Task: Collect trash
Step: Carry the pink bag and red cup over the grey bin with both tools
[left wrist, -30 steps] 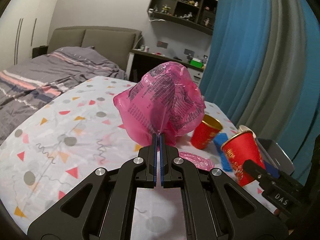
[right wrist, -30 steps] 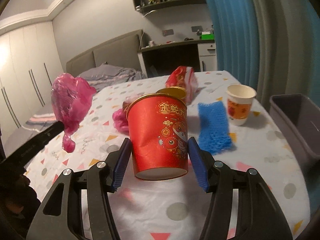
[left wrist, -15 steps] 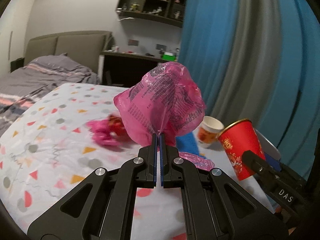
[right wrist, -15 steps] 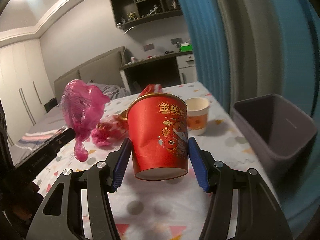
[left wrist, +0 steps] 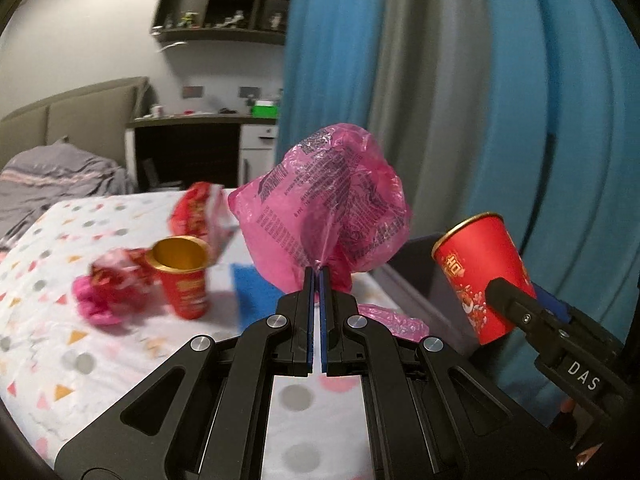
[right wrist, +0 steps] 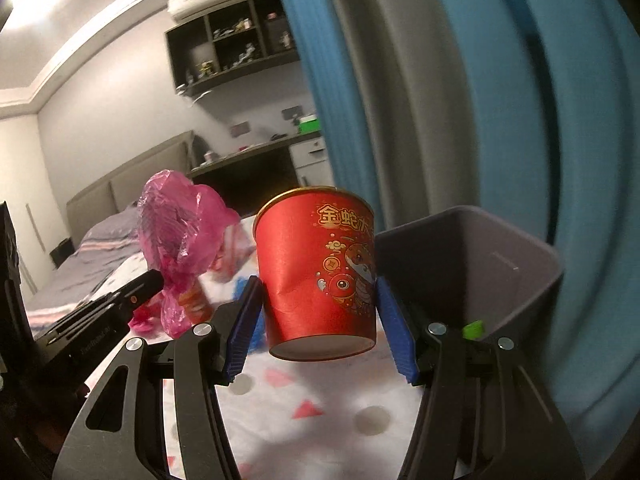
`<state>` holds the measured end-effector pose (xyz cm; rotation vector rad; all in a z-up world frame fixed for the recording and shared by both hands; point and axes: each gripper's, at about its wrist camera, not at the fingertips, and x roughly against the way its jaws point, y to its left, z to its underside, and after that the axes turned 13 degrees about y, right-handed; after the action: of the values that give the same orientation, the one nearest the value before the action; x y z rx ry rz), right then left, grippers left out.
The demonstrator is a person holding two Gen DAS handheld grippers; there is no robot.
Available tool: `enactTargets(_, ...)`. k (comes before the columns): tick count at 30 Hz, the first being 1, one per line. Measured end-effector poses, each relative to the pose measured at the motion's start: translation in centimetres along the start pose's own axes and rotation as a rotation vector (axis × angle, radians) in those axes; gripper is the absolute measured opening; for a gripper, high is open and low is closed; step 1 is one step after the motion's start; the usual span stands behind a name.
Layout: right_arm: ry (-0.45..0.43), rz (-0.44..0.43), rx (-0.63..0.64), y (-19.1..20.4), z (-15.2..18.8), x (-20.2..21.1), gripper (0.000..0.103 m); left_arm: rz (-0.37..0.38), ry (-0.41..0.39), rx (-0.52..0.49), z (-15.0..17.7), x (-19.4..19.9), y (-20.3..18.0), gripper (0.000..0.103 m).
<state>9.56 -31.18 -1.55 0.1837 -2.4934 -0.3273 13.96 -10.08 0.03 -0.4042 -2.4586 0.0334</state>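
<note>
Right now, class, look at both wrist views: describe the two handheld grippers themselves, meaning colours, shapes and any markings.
Both are black, angular frames with triangular cut-outs and silver screw heads. The left gripper has thin blue pads on its fingers; the right gripper has ribbed blue pads on its fingers. White letters "DAS" mark the right one's side.

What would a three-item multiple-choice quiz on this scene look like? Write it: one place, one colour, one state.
1. Where is the grey bin?
A. behind the held red cup
B. on the bed
C. under the desk

2. What colour is the plastic bag?
A. green
B. pink
C. white

3. What is the right gripper doing?
A. hanging open
B. shut on nothing
C. clamping the red cup

Key: 1 A, the bin stands just past the cup; 2 B, it is translucent pink; 3 C, both blue pads press the cup's sides.
</note>
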Motion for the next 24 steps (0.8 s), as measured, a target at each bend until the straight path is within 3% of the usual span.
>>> enactTargets(10,-0.039,0.102,-0.072,-5.7,-1.3,-0.4,0.057,0.090,0.018,-0.091,-1.8,-4.3,-5.7,0.001)
enactTargets(24,-0.060,0.163,-0.115,-9.5,-2.7,-2.0,0.057,0.178,0.081,-0.149,-2.6,-11.3,-11.1,0.001)
